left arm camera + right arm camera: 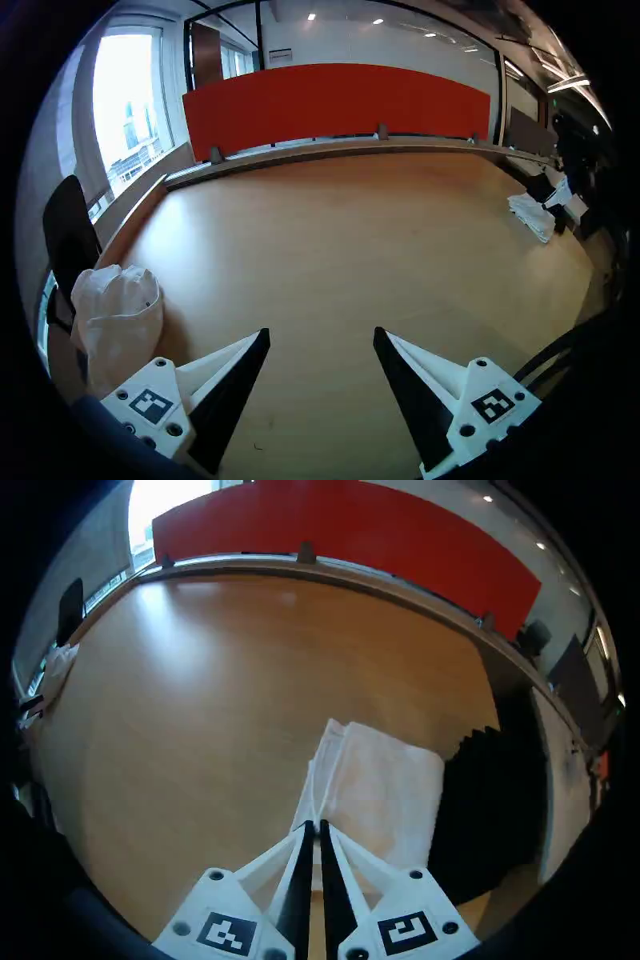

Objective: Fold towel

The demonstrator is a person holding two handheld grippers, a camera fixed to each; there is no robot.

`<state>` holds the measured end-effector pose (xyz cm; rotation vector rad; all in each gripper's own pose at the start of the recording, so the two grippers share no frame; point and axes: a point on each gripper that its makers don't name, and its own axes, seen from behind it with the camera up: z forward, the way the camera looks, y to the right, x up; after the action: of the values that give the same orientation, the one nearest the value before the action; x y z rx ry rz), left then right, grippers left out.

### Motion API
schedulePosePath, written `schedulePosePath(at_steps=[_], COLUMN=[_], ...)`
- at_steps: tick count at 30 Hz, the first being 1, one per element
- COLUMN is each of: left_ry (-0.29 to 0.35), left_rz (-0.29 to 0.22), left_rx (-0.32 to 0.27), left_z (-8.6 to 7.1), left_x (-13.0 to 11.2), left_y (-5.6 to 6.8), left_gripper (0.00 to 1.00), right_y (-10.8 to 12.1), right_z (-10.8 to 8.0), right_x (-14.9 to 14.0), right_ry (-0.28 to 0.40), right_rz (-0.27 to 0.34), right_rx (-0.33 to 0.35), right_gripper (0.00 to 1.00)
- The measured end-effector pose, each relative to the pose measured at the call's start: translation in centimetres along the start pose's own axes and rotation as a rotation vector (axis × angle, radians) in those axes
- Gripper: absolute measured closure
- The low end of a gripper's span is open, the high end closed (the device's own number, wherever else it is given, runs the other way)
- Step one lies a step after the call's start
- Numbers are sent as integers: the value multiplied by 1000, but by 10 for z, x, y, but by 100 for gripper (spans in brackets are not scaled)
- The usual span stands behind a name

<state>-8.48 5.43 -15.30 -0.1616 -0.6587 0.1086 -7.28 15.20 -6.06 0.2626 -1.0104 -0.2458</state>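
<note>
A white folded towel (pixel 376 792) lies on the wooden table (pixel 200 704) close to its right edge. My right gripper (pixel 314 826) is at the towel's near edge, its fingers pressed together on a pinch of the cloth, whose folds run to the tips. In the left gripper view the same towel (pixel 532 214) shows small at the far right, with the right gripper (pixel 560 196) at it. My left gripper (pixel 320 336) hovers open over bare wood (pixel 344 240), far from the towel, with nothing between its fingers.
A pile of white cloth (pixel 120 320) rests at the table's left edge by a black chair (pixel 68 232). A red partition (pixel 336 104) runs along the far side. Beyond the right edge stands a dark ribbed object (pixel 488 800).
</note>
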Motion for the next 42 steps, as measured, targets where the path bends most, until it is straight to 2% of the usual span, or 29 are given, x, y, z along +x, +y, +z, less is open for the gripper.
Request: schedulePosePath(at_steps=[6, 16, 37, 42], left_ry=[2, 2, -10, -11], left_rz=[-1, 2, 12, 10], left_rx=[1, 0, 7, 5], left_z=[0, 1, -1, 1], left_x=[1, 2, 0, 1], left_y=[0, -1, -2, -1], left_gripper=[4, 4, 4, 4], right_y=[3, 0, -24, -26], right_z=[-9, -7, 32, 35], right_x=[6, 3, -37, -41], right_ry=[12, 7, -76, -85], right_rz=[-19, -20, 20, 27], right_rx=[-6, -1, 40, 51], right_gripper=[94, 94, 91, 82])
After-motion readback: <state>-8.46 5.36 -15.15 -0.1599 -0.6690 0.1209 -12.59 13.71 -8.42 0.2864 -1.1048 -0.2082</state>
